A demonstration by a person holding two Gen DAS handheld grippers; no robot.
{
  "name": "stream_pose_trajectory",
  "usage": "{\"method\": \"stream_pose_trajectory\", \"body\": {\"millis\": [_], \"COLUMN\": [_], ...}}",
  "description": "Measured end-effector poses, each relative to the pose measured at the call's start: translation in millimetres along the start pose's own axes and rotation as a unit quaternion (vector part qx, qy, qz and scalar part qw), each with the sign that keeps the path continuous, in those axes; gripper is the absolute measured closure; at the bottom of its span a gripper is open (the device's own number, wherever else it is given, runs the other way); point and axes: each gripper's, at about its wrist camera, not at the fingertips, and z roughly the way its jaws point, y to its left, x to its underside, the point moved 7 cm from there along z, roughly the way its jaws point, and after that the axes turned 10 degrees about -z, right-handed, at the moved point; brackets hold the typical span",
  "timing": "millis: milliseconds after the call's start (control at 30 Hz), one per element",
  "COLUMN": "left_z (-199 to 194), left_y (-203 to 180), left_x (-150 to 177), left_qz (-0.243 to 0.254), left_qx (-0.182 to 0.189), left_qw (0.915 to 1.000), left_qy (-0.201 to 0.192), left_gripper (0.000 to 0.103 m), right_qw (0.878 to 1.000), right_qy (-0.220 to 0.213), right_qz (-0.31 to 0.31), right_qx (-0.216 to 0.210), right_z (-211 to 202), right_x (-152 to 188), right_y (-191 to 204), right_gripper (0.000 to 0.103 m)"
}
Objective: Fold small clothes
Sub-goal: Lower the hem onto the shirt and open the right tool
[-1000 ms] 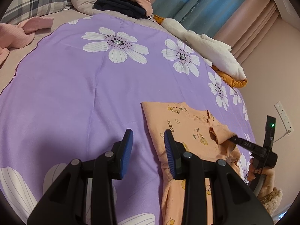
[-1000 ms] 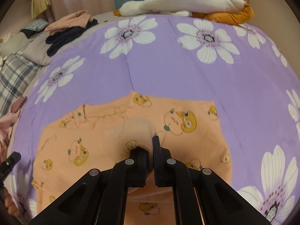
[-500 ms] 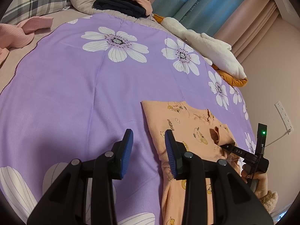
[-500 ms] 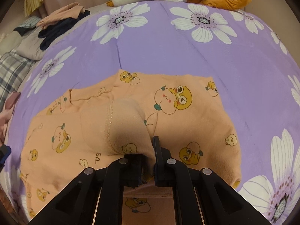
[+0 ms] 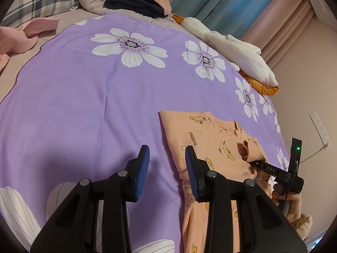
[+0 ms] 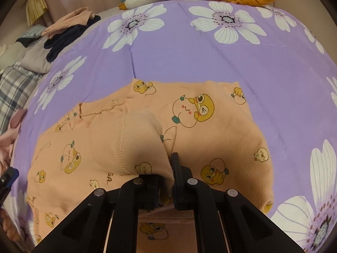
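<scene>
A small orange garment [image 5: 210, 139] printed with cartoon ducks lies flat on the purple flowered bedspread [image 5: 84, 105]. My left gripper [image 5: 167, 158] hovers open at the garment's left edge; its right pad [image 5: 190, 164] is over the fabric and only bedspread shows between the pads. In the right wrist view the garment [image 6: 210, 126] fills the middle. My right gripper [image 6: 168, 166] is shut on a raised fold of it with a ribbed cuff [image 6: 134, 143], held low over the garment's body. The left wrist view shows that right gripper [image 5: 258, 164] pinching the cloth at the far right, with a hand behind it.
A white and orange plush goose [image 5: 231, 50] lies along the far edge of the bed. Dark and pink folded clothes [image 5: 137, 2] sit by a plaid pillow [image 5: 38, 0]. A pink garment [image 5: 21, 38] lies at the left. A wall socket [image 5: 320, 126] is at the right.
My right gripper has sunk toward the garment with the fold still pinched, so the cloth looms larger in its view. The left gripper has stayed where it was.
</scene>
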Motion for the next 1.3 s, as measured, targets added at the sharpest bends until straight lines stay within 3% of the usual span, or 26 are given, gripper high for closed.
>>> {"method": "stream_pose_trajectory", "body": {"millis": [400, 700, 733, 800, 867, 1167, 1300], "left_z": [0.0, -1.5, -1.3, -1.3, -0.7, 6.2, 8.5], "left_y": [-0.3, 0.8, 0.9, 0.8, 0.8, -2.6, -4.5], "left_x": [-0.3, -1.7, -1.6, -1.7, -1.1, 4.3, 7.2], "left_qz": [-0.001, 0.002, 0.003, 0.003, 0.003, 0.013, 0.015], "left_qx": [0.0, -0.004, -0.005, -0.005, -0.006, -0.009, -0.007], "left_qw": [1.0, 1.0, 1.0, 1.0, 1.0, 0.9998, 0.9997], "left_qy": [-0.001, 0.002, 0.002, 0.003, 0.003, 0.014, 0.019], "left_gripper": [0.068, 0.068, 0.068, 0.068, 0.068, 0.068, 0.068], "right_qw": [1.0, 0.999, 0.999, 0.998, 0.997, 0.99, 0.983], "right_qy": [0.005, -0.029, -0.032, -0.041, -0.052, -0.052, -0.039], "right_qz": [0.002, 0.022, 0.025, 0.032, 0.041, 0.132, 0.176], "right_qx": [0.014, 0.022, 0.023, 0.024, 0.026, 0.019, 0.012], "right_z": [-6.1, -33.0, -35.9, -41.2, -46.5, -53.0, -51.1], "right_x": [-2.6, -12.1, -12.8, -13.9, -13.2, 2.7, 17.2], "right_y": [-0.8, -14.8, -17.0, -21.0, -27.4, -69.4, -81.2], "right_gripper": [0.097, 0.095, 0.093, 0.073, 0.062, 0.061, 0.051]}}
